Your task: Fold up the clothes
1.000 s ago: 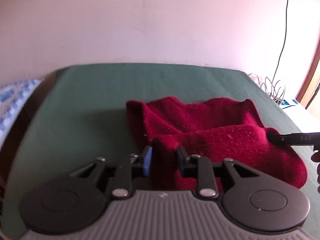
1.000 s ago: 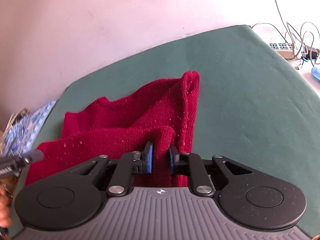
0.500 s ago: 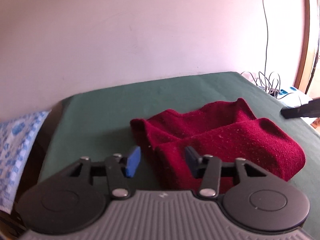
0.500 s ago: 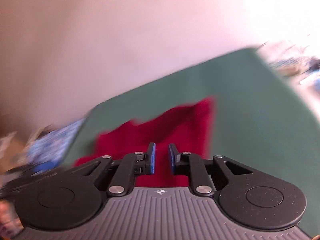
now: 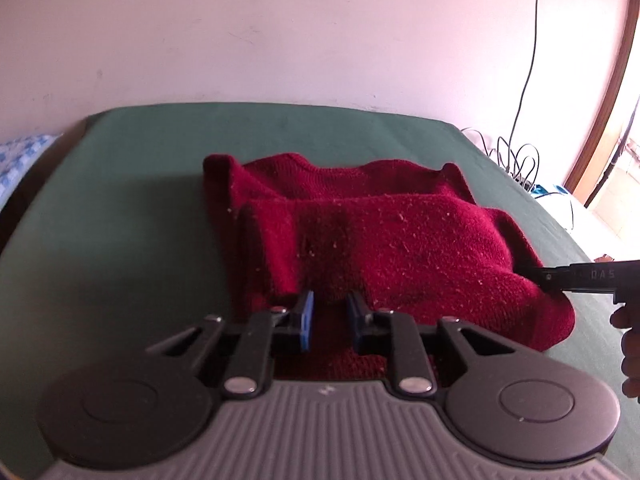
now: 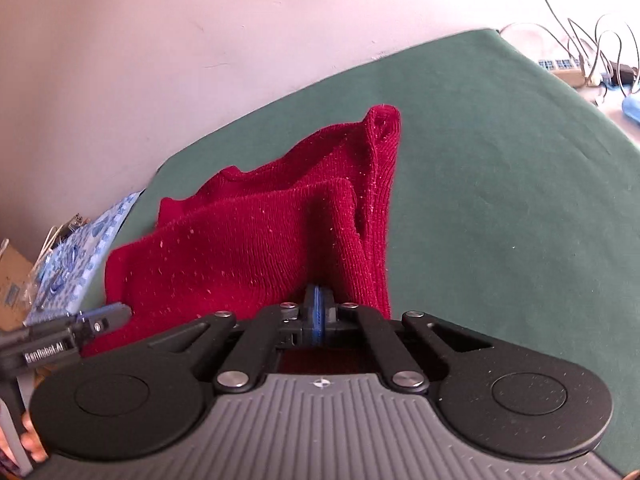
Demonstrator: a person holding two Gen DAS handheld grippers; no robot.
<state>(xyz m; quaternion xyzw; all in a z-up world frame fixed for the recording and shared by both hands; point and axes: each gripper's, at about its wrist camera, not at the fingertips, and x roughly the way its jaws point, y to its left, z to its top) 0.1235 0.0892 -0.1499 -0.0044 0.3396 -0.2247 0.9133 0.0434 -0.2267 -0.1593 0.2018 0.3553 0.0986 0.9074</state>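
A dark red knitted sweater (image 5: 400,240) lies folded in layers on the green bed cover (image 5: 120,220). My left gripper (image 5: 329,312) sits low at the sweater's near left edge. Its blue-padded fingers are a narrow gap apart, with red knit showing between and under them. In the right wrist view the sweater (image 6: 248,248) rises just beyond my right gripper (image 6: 317,304), whose pads are pressed together at its near right edge. That right gripper's black tip (image 5: 560,276) also meets the sweater's right edge in the left wrist view.
The green cover (image 6: 500,200) runs back to a pale wall. A blue-patterned cloth (image 6: 76,248) lies off the left side. A power strip and tangled cables (image 6: 576,68) sit beyond the right edge. A hand (image 5: 630,344) holds the right gripper's handle.
Both grippers let go of the top fold and lifted half a second ago. Now both are back down at the sweater's near edge; the right has shut, the left has narrowed.
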